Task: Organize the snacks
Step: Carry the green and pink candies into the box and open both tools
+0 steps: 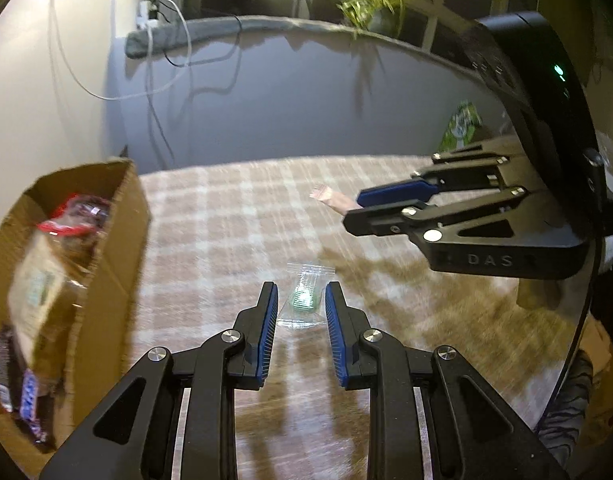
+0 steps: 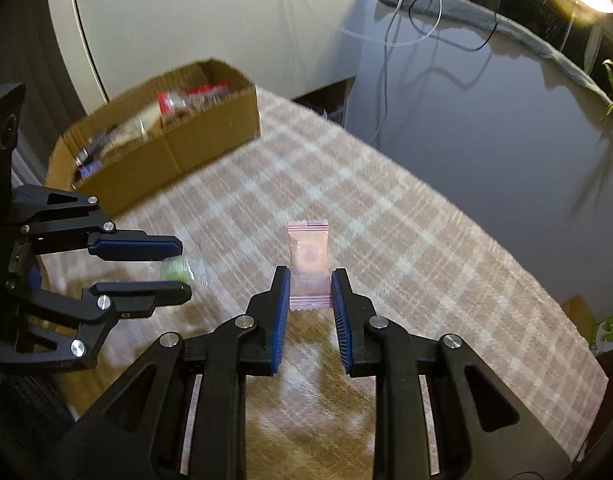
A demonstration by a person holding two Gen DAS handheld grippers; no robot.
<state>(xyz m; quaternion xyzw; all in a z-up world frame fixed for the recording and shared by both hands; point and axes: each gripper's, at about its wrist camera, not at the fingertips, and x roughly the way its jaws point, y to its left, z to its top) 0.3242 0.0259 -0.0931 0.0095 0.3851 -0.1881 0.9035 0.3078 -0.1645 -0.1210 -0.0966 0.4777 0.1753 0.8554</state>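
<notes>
A clear packet with a green candy (image 1: 304, 299) sits between the blue pads of my left gripper (image 1: 301, 300); the pads touch its edges and appear shut on it. It also shows in the right wrist view (image 2: 177, 270) between the left gripper (image 2: 182, 268) fingers. A pink snack packet (image 2: 308, 266) is held between the pads of my right gripper (image 2: 309, 292); it shows in the left wrist view (image 1: 331, 197) at the right gripper (image 1: 352, 210). A cardboard box (image 1: 106, 216), (image 2: 210, 128) holding several snacks stands on the left.
The table (image 2: 426, 248) has a beige checked cloth. A green and white packet (image 1: 460, 126) stands at the far right by the wall. Cables (image 1: 158, 76) hang down the wall behind. A plant (image 1: 370, 4) sits on the ledge.
</notes>
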